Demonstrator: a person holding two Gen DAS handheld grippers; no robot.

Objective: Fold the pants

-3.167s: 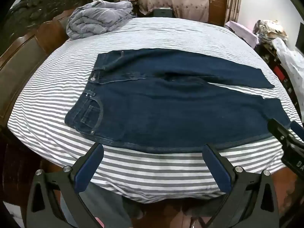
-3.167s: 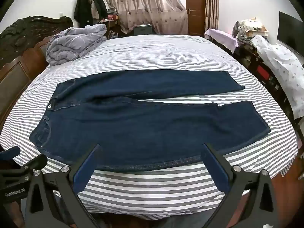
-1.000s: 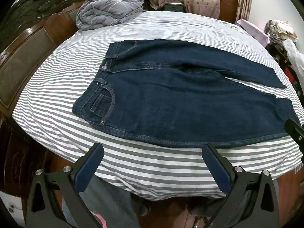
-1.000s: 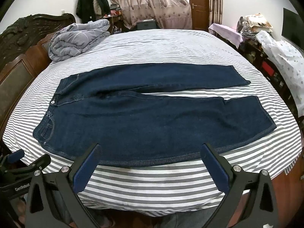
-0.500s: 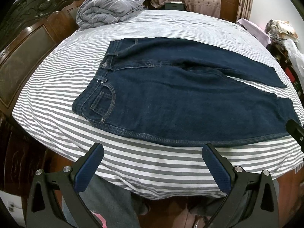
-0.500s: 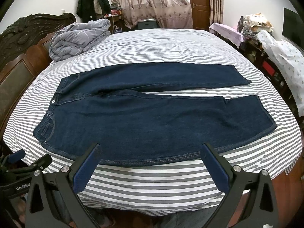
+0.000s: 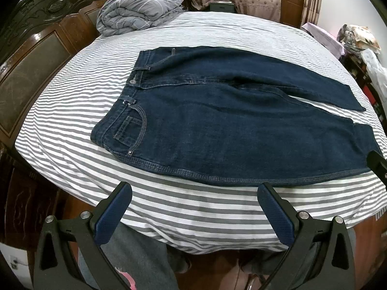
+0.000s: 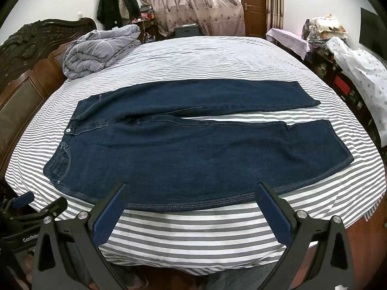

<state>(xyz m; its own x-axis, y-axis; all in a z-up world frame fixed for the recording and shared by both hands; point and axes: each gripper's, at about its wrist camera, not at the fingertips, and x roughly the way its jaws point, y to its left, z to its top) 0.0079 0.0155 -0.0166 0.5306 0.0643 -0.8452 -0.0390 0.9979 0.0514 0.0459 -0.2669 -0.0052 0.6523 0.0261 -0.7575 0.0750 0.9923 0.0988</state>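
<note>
Dark blue jeans lie spread flat on the striped bed, waistband to the left, both legs running right and slightly apart; they also show in the right wrist view. My left gripper is open and empty, hovering over the sheet just short of the near seam, by the hip. My right gripper is open and empty over the near seam at mid-leg. The left gripper also appears at the left edge of the right wrist view.
The grey-and-white striped bed ends at a near edge below the grippers. A folded grey quilt sits at the far left by the dark wooden headboard. Cluttered furniture stands to the right.
Both grippers have moved slightly forward toward the jeans' near seam. The jeans have not moved, and both grippers stay open.
</note>
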